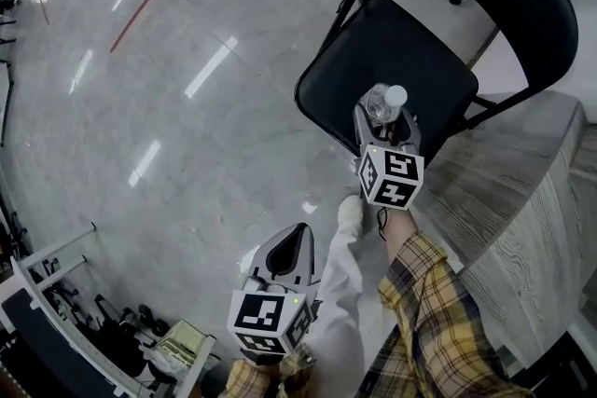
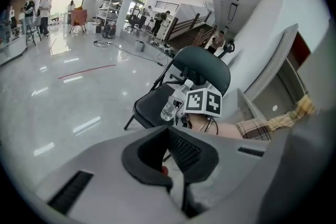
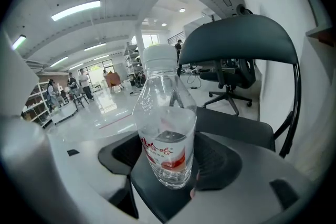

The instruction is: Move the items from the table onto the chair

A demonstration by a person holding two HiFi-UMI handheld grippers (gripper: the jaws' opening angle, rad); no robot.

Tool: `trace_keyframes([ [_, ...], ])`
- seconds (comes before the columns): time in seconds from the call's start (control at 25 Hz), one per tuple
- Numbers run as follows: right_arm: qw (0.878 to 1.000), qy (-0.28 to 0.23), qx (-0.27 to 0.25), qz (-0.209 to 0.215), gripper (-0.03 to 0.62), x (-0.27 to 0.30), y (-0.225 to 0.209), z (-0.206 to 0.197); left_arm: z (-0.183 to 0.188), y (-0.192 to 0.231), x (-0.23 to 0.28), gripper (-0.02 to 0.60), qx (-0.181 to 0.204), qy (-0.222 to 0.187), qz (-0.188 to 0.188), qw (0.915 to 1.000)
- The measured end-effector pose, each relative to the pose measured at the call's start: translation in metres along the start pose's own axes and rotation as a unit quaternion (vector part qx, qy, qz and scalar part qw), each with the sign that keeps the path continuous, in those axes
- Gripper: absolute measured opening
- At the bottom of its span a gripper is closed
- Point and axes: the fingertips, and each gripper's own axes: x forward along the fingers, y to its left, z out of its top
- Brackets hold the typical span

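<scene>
My right gripper [image 1: 385, 124] is shut on a clear water bottle [image 1: 383, 102] with a white cap and red label. It holds the bottle upright over the front of the black folding chair's seat [image 1: 401, 42]. In the right gripper view the bottle [image 3: 165, 134] stands between the black pads of that gripper [image 3: 168, 168], with the seat [image 3: 239, 128] just beyond. My left gripper [image 1: 293, 238] hangs low over the floor beside the person's white trouser leg, shut and empty. From the left gripper [image 2: 176, 157] view, the bottle [image 2: 175, 102] and chair [image 2: 202, 66] lie ahead.
A grey wood-grain table [image 1: 522, 191] runs along the right, next to the chair. A metal rack with gear [image 1: 65, 312] stands at the lower left. A wheeled office chair [image 3: 231, 78] is behind the folding chair. People stand far off across the hall [image 2: 46, 5].
</scene>
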Motion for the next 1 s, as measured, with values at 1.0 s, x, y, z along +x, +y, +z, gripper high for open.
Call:
trace_keyframes([
  [1.0,0.996,0.03,0.08,0.009,0.313,-0.071,0.024,-0.023,0.021,-0.026,-0.016,0.005,0.022,-0.024,-0.016,0.9994],
])
